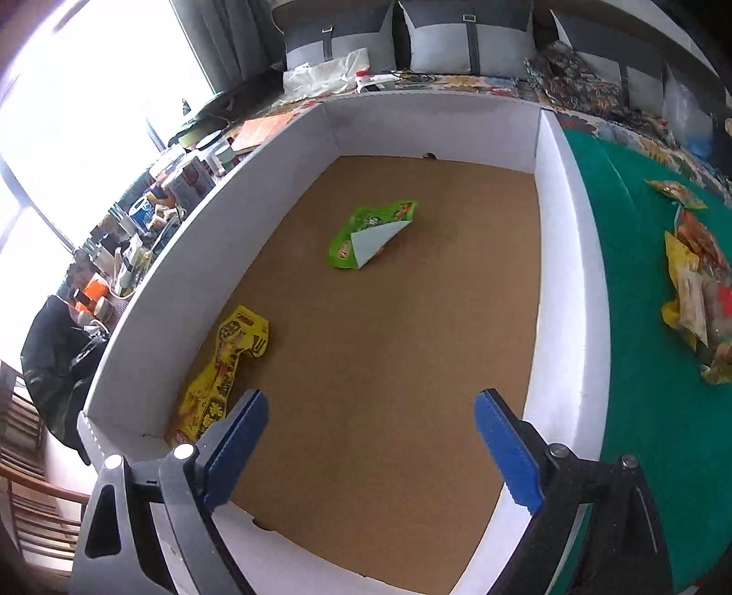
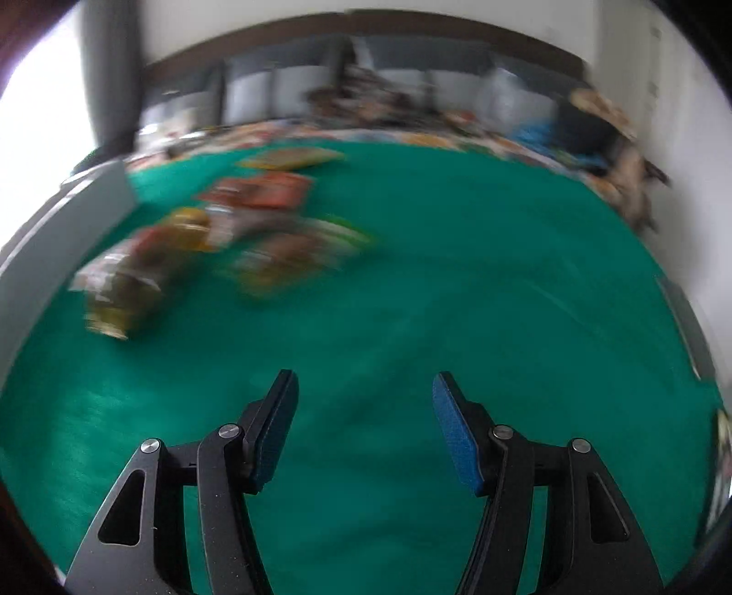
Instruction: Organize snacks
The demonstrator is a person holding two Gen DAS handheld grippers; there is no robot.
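Note:
A big white cardboard box (image 1: 562, 256) with a brown floor fills the left wrist view. A green snack packet (image 1: 366, 229) lies in its middle and a yellow packet (image 1: 219, 375) lies by its left wall. My left gripper (image 1: 370, 407) is open and empty above the box's near end. A pile of snack packets (image 1: 695, 293) lies on the green cloth right of the box. In the blurred right wrist view the same pile (image 2: 219, 238) lies far left and my right gripper (image 2: 363, 389) is open and empty over bare green cloth (image 2: 457, 297).
The box's corner (image 2: 105, 192) shows at the left of the right wrist view. Grey cushions (image 1: 471, 41) and patterned fabric run along the back. Cluttered jars and tins (image 1: 174, 183) stand left of the box, near a bright window.

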